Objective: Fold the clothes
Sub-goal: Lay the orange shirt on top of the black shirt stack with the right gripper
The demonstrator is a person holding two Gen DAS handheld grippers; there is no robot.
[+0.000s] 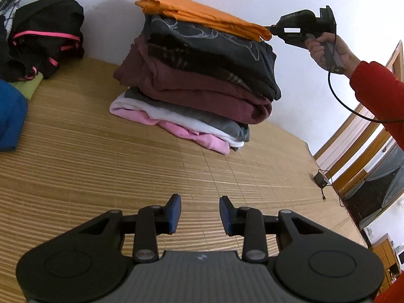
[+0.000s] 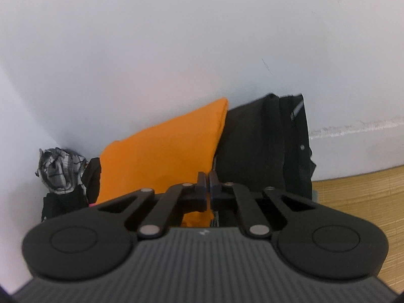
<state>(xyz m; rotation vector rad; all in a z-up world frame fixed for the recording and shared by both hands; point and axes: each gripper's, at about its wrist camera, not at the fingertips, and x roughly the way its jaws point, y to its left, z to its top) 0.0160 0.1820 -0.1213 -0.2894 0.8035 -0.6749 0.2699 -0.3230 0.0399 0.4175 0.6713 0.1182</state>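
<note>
Right gripper (image 2: 208, 180): pinched the orange shirt's (image 1: 202, 10) corner, steadying it atop the stack (image 1: 197, 75) by the wall.
Left gripper (image 1: 200, 213): spread, empty above the mat (image 1: 101, 166).

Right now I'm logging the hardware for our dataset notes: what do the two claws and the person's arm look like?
Both are matte black. The left claw has blue pads, silver pivot pins, round side discs and a ribbed grey body with a small white mark. The right claw looks the same; a bare hand grips its handle, trailing a black cable. The sleeve is red.

A folded garment (image 1: 202, 16) tops the clothes stack (image 1: 197, 85) on the mat (image 1: 101, 166).
</note>
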